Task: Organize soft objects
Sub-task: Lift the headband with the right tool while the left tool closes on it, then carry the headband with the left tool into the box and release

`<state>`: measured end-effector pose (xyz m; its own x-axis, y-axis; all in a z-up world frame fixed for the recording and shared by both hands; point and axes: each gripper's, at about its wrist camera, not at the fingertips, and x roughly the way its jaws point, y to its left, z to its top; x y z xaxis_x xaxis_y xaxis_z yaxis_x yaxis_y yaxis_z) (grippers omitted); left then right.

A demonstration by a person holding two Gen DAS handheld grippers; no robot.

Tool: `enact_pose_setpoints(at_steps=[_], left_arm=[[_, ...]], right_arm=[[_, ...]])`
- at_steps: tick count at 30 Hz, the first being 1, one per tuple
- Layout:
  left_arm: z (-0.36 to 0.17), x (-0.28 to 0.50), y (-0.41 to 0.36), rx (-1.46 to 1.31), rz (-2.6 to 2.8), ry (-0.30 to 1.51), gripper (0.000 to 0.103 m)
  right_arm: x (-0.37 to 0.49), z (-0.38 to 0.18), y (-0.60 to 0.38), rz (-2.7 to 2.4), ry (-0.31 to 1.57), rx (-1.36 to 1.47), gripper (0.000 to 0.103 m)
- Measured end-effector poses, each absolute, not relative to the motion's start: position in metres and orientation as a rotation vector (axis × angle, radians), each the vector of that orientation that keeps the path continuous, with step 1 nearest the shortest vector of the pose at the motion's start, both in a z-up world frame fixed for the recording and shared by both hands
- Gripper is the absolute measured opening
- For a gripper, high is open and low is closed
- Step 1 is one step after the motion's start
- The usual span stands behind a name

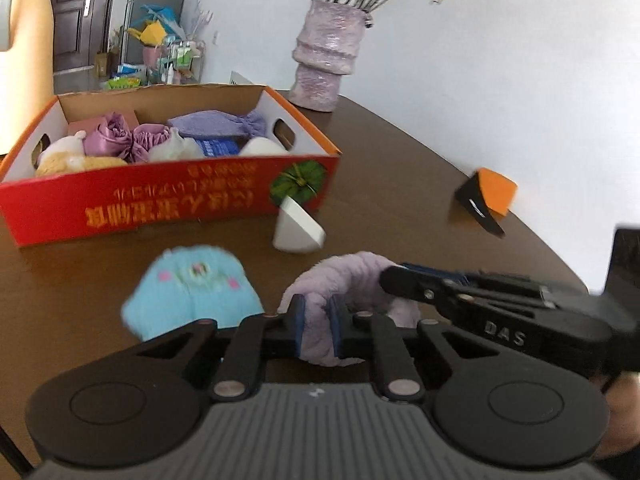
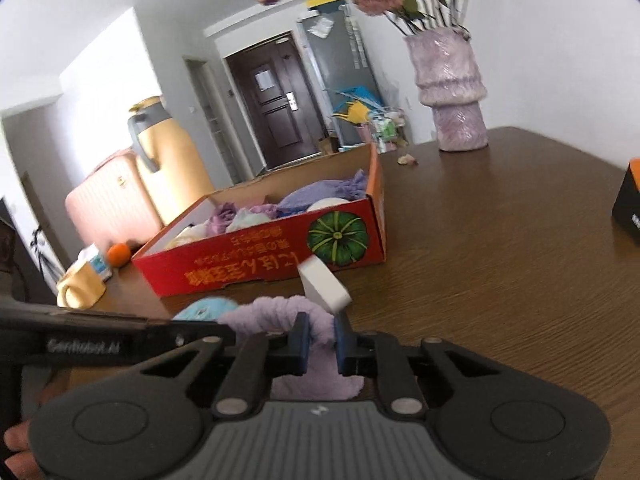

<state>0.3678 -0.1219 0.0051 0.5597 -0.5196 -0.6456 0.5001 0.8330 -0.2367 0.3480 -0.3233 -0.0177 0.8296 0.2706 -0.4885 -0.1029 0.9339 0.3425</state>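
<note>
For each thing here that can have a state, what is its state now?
left gripper: shut on lilac fuzzy cloth
right gripper: shut on lilac fuzzy cloth
lilac fuzzy cloth: held by both grippers
red box: open, partly filled with soft things
blue knitted hat: lying on table
white wedge: tipped, beside box

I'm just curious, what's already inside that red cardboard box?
The red cardboard box holds purple rolled cloths, a lavender knitted piece, white soft items, a blue packet and a cream-and-tan plush. Anything underneath them is hidden.
</note>
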Motion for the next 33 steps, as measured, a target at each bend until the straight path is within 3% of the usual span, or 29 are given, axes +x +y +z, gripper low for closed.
enact_pose_setpoints(at_steps=[5, 7, 12, 15, 17, 18, 19, 22, 27, 33], left_arm=[[0.000, 0.328, -0.111, -0.029, -0.618, 0.754, 0.016], [-0.001, 0.324, -0.104, -0.043, -0.599, 0.753, 0.030], [0.001, 0.319, -0.106, -0.018, -0.557, 0.723, 0.048], [0.001, 0.316, -0.112, -0.006, -0.569, 0.711, 0.052], [-0.002, 0.318, -0.115, -0.001, -0.562, 0.720, 0.051], [-0.005, 0.319, -0.116, 0.000, -0.559, 0.728, 0.045], [-0.007, 0.320, -0.116, 0.003, -0.550, 0.737, 0.030], [-0.010, 0.318, -0.114, -0.002, -0.556, 0.749, 0.020], [-0.005, 0.311, -0.110, -0.002, -0.561, 0.728, 0.017], [0.025, 0.312, -0.098, -0.039, -0.561, 0.620, 0.015]], right_arm=[[0.320, -0.009, -0.316, 0.250, 0.571, 0.179, 0.015], [0.309, -0.009, -0.314, 0.269, 0.580, 0.161, 0.017], [0.291, -0.015, -0.310, 0.254, 0.586, 0.139, 0.022], [0.286, -0.015, -0.306, 0.252, 0.585, 0.134, 0.022], [0.282, -0.015, -0.305, 0.249, 0.580, 0.121, 0.022], [0.280, -0.015, -0.304, 0.249, 0.578, 0.115, 0.022], [0.279, -0.015, -0.304, 0.250, 0.579, 0.111, 0.022], [0.274, -0.014, -0.304, 0.241, 0.580, 0.107, 0.022], [0.270, -0.015, -0.307, 0.255, 0.591, 0.130, 0.012], [0.267, -0.004, -0.306, 0.252, 0.548, 0.139, 0.010]])
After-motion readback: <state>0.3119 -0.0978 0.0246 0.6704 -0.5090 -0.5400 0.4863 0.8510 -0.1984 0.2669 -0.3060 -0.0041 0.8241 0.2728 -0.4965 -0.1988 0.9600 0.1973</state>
